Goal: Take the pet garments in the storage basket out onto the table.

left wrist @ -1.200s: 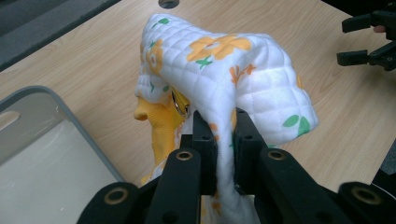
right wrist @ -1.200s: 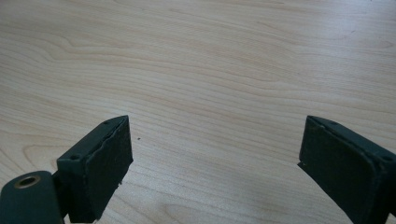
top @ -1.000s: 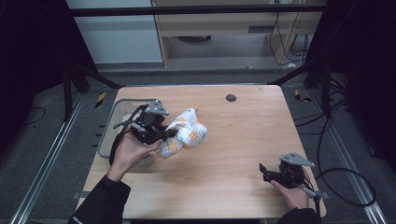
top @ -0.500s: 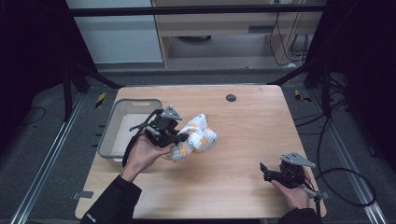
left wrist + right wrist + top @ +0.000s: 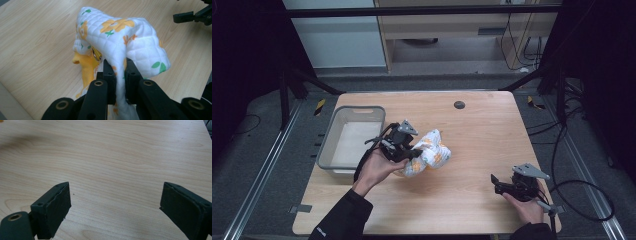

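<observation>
- The left gripper [image 5: 412, 153] has carried the quilted cloth [image 5: 428, 159] away from the grey bin [image 5: 328, 150] over the last second, and it is now out over the open tabletop [image 5: 482, 130], to the right of the bin.
- I read that as the cloth having been lifted out and now travelling toward the middle of the table, probably to be laid down or spread there.
- In the left gripper view the jaws are pinched tight on a fold of the cloth [image 5: 120, 45], fabric squeezed between them and bunched above.
- The right gripper [image 5: 498, 184] hasn't budged: it sits near the table's front right corner, jaws wide apart, bare wood between them in its own view.
- The cloth looks soft and padded: white, quilted in small squares, printed with orange flowers and green leaves.
- A plain yellow-orange part [image 5: 86, 63] peeks out underneath.
- It hangs crumpled in a loose bundle, its lower end on or just above the wood; I cannot tell which.
</observation>
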A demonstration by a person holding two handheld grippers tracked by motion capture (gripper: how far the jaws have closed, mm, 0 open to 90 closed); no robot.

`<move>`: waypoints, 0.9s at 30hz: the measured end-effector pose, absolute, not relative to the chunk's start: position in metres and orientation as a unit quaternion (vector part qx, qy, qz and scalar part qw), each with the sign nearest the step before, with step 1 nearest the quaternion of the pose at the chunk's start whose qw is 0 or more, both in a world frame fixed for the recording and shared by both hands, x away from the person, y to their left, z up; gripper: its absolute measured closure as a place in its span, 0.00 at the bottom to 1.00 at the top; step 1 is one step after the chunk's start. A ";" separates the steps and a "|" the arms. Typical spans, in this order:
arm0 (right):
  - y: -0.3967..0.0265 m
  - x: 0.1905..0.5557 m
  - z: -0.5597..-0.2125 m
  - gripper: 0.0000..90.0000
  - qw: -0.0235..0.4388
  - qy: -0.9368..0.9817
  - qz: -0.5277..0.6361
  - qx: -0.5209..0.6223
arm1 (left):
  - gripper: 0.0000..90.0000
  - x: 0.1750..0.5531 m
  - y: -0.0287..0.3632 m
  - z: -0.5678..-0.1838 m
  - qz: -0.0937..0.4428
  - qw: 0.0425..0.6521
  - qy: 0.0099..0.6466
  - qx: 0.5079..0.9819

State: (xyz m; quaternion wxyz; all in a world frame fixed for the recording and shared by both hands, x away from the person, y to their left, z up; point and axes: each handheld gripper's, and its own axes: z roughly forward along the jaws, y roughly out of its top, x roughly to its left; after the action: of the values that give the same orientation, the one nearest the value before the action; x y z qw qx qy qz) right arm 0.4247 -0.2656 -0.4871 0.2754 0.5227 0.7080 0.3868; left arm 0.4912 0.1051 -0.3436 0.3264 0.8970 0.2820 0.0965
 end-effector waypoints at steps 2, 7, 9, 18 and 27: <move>-0.266 0.425 -0.487 0.11 0.276 0.708 0.387 0.522 | 0.92 0.492 0.102 -0.347 0.094 0.325 0.281 0.898; -0.265 0.424 -0.487 0.11 0.273 0.707 0.387 0.524 | 0.92 0.493 0.095 -0.358 0.087 0.321 0.277 0.901; -0.265 0.424 -0.487 0.11 0.274 0.708 0.387 0.524 | 0.92 0.493 0.093 -0.362 0.084 0.319 0.276 0.903; -0.265 0.425 -0.487 0.11 0.278 0.710 0.385 0.520 | 0.91 0.493 0.082 -0.380 0.073 0.309 0.263 0.911; -0.265 0.425 -0.488 0.11 0.278 0.711 0.384 0.519 | 0.91 0.493 0.076 -0.395 0.061 0.301 0.261 0.915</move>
State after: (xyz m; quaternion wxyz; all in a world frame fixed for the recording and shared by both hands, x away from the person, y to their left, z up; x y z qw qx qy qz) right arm 0.4248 -0.2650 -0.4879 0.2779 0.5194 0.7112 0.3837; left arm 0.4930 0.0756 -0.3953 0.3005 0.9153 0.2610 0.0607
